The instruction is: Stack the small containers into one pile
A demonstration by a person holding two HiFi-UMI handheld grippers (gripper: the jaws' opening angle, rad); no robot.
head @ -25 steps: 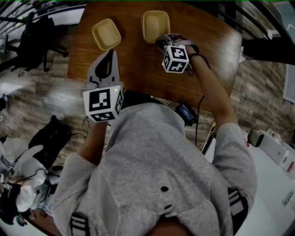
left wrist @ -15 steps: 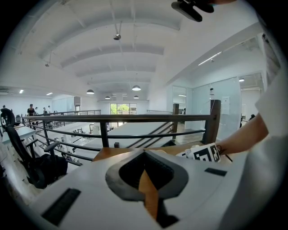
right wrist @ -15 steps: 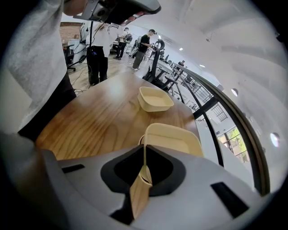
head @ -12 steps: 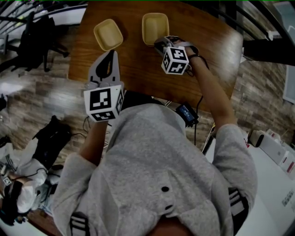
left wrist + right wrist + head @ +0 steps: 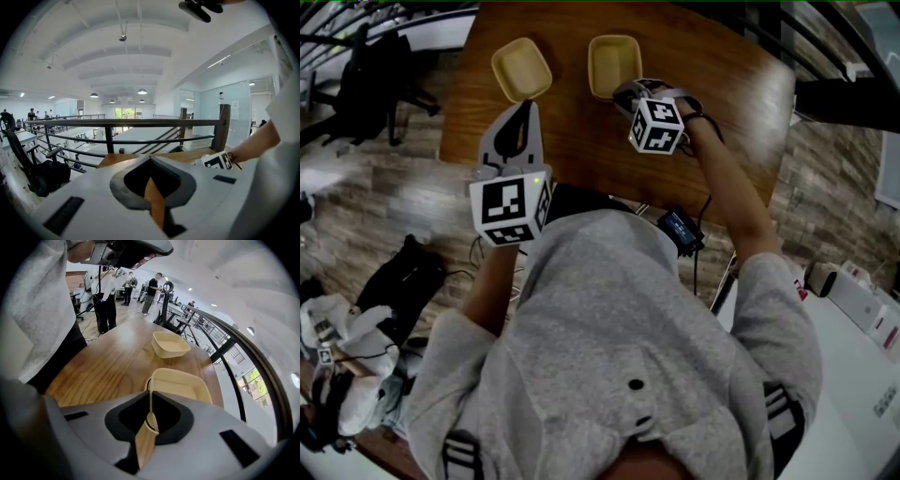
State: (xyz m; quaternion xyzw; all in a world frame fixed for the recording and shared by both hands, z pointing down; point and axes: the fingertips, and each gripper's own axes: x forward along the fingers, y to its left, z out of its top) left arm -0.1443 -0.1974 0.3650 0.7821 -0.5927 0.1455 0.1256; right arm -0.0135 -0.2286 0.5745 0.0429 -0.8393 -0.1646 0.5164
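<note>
Wooden table (image 5: 581,141) stands beside a dark railing (image 5: 140,123) in a bright hall, with people standing past its far end in the right gripper view. Two pale yellow containers lie on it, both shallow, rectangular, round-cornered, open side up and empty. The left container (image 5: 521,68) sits turned at a slant near the table's left corner. The right container (image 5: 613,64) sits squarer, apart from it, with a strip of bare wood between them.

The right gripper (image 5: 623,91) has its jaws closed on the near rim of the right container (image 5: 180,385); the thin wall runs straight down between them. The left container (image 5: 170,344) lies beyond it on the same line. Both are close to the railing-side edge.

The left gripper (image 5: 523,108) hovers over the table's near left part, short of the left container, jaws pressed together with nothing between them (image 5: 152,187); it points level at the railing.

Bare wood spreads wide to the right of the right container and toward the person; the table's left edge runs close by the left gripper
</note>
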